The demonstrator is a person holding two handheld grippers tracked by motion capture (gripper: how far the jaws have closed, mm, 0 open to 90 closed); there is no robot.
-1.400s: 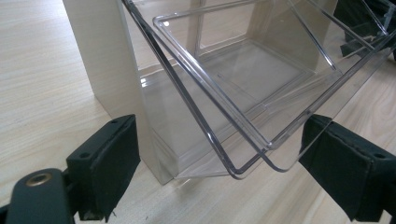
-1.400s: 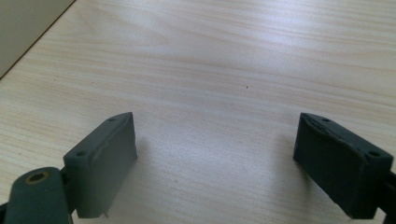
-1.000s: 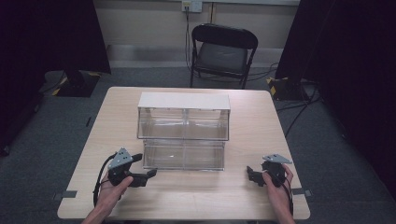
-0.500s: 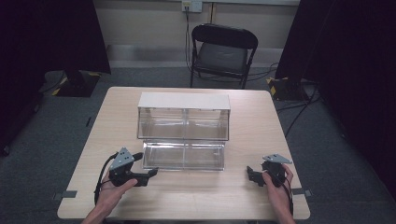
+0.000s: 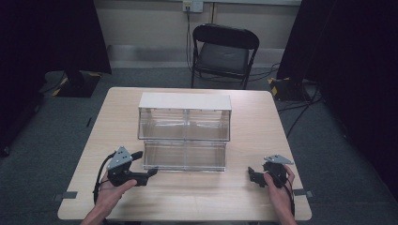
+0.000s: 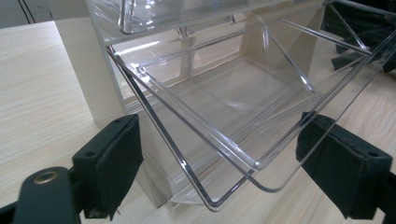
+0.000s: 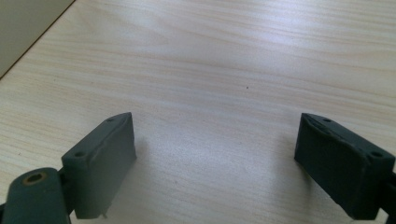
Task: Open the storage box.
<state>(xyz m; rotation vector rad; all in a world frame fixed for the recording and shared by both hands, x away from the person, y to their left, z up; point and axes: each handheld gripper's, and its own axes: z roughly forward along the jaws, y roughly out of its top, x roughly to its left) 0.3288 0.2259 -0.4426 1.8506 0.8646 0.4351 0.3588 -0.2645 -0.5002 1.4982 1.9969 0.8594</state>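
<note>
A clear plastic drawer unit with a white top (image 5: 184,101) stands in the middle of the wooden table (image 5: 197,197). Its lower clear drawer (image 5: 184,156) juts forward toward me. My left gripper (image 5: 144,164) is open at that drawer's front left corner. In the left gripper view the empty drawer's (image 6: 243,93) rounded front corner lies between the wide-open jaws of the left gripper (image 6: 226,163), and I cannot tell if they touch it. My right gripper (image 5: 253,176) is open low over the bare table, to the right of the unit. The right gripper (image 7: 224,158) holds nothing.
The upper clear drawer (image 5: 184,124) looks empty and is pushed in. A black folding chair (image 5: 224,49) stands beyond the table's far edge. Bare tabletop (image 7: 210,56) lies in front of the unit and on both sides of it.
My left gripper has crept slightly right, closer to the lower drawer's front corner. The right gripper and the drawer unit have stayed put.
</note>
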